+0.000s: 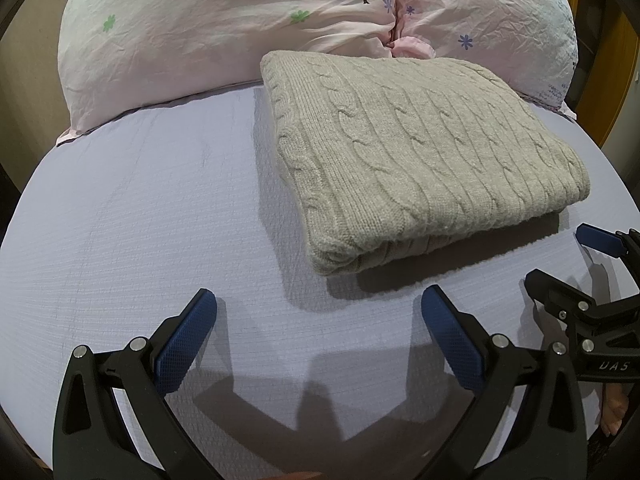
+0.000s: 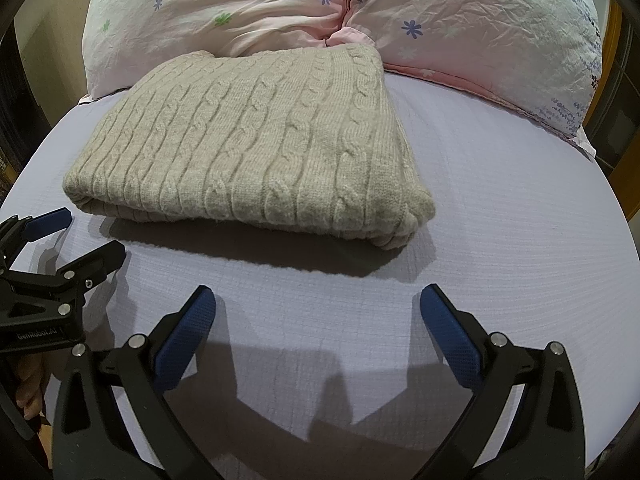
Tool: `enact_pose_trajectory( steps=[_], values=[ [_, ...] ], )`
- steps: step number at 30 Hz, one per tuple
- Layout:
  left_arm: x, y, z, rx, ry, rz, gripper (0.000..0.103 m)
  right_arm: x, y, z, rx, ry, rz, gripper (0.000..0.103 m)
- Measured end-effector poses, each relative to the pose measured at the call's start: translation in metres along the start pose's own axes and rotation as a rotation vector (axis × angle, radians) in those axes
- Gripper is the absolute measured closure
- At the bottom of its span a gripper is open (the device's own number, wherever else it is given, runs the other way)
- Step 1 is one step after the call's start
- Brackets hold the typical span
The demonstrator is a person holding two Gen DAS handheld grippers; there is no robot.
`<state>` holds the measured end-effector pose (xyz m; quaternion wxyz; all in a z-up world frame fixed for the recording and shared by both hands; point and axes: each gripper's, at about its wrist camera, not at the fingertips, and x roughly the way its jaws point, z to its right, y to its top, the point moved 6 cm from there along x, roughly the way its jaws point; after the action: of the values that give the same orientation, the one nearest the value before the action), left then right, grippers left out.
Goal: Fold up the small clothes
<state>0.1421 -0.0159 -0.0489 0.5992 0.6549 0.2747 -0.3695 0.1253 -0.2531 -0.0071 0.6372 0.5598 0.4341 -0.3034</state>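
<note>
A beige cable-knit sweater (image 1: 424,148) lies folded into a thick rectangle on the lilac bed sheet (image 1: 140,220), its far edge against the pillows. It also shows in the right wrist view (image 2: 256,148). My left gripper (image 1: 320,300) is open and empty, low over the sheet just in front of the sweater's near left corner. My right gripper (image 2: 318,300) is open and empty, in front of the sweater's near edge. Each gripper shows at the side of the other's view: the right gripper (image 1: 560,256), the left gripper (image 2: 88,232). Neither touches the sweater.
Two pink floral pillows (image 1: 224,32) (image 2: 480,28) lie along the back of the bed. The lilac sheet (image 2: 520,220) spreads left and right of the sweater. A wooden frame (image 1: 620,92) stands at the far right edge.
</note>
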Motion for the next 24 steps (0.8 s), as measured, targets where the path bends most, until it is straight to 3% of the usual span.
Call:
enact_pose_trajectory(
  steps=[24],
  values=[
    [-0.0010, -0.0009, 0.0007, 0.001, -0.001, 0.001, 0.001, 0.0001, 0.0001, -0.0002, 0.001, 0.000, 0.000, 0.002]
  ],
)
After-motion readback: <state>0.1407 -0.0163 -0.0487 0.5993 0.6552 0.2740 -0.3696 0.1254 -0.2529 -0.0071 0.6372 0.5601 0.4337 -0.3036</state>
